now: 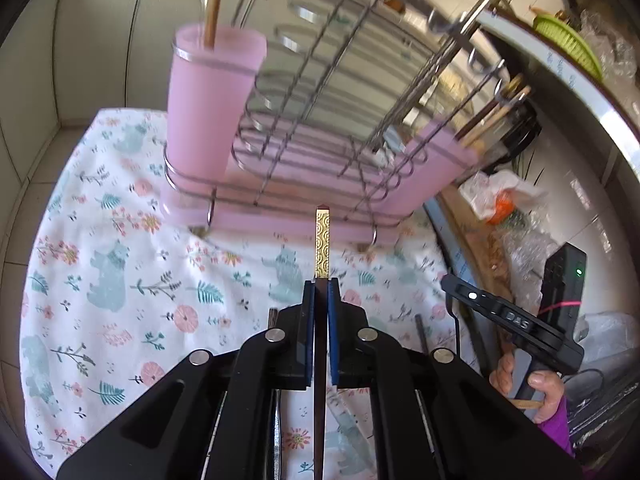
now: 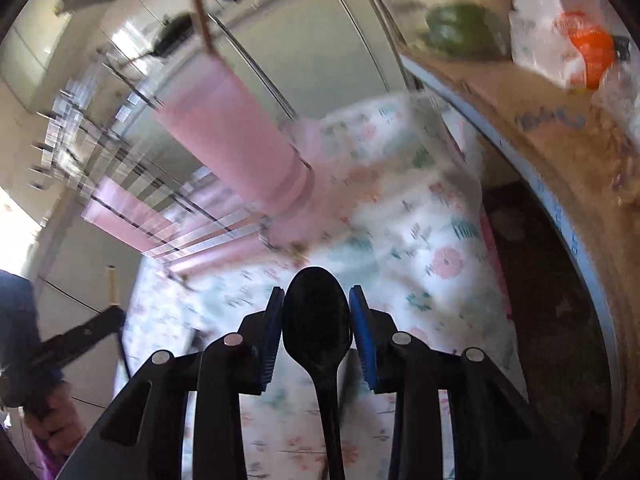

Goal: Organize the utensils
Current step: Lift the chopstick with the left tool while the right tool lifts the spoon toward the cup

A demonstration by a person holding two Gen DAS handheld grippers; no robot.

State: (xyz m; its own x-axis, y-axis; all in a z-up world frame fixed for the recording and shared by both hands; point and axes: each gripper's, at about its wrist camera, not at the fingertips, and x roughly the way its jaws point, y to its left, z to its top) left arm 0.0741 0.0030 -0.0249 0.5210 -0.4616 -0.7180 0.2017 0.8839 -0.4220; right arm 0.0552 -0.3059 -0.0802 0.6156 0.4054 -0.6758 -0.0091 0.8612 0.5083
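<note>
Floral cloth point(image 1: 120, 280) covers the surface and carries a wire dish rack point(image 1: 320, 128) on a pink drip tray point(image 1: 280, 224). A pink utensil cup point(image 1: 208, 108) stands in a wire ring at the rack's near left corner, with one wooden stick point(image 1: 214, 4) already rising from it; a second pink holder point(image 1: 440, 160) at the far right end contains several wooden-handled utensils point(image 1: 496, 112). Both views are motion-blurred, so fine rack detail cannot be read.

Left hand-held gripper point(image 1: 321, 300): clenched on a dark chopstick point(image 1: 322, 240) whose gold-patterned end projects forward beyond the blue pads, pointing toward the tray edge below the rack. Right hand-held gripper point(image 2: 316, 316): grasping a black spoon point(image 2: 316, 312), the bowl seated between the blue pads and the handle running back toward the camera; the pads appear to touch the bowl's edges, though blur softens the contact.

Step in hand, as judged: carrying both utensils to a holder. To do it well, raise each tip above the cup rim before moving inward, bring the utensil close to upright, and aim beside the stick already inside, not onto it. The spoon is held by its bowl, so its handle would most likely enter first. Release only once the lower end is well within the cup, and deliver one utensil at a time to avoid the two hand-held grippers crowding the same opening
</note>
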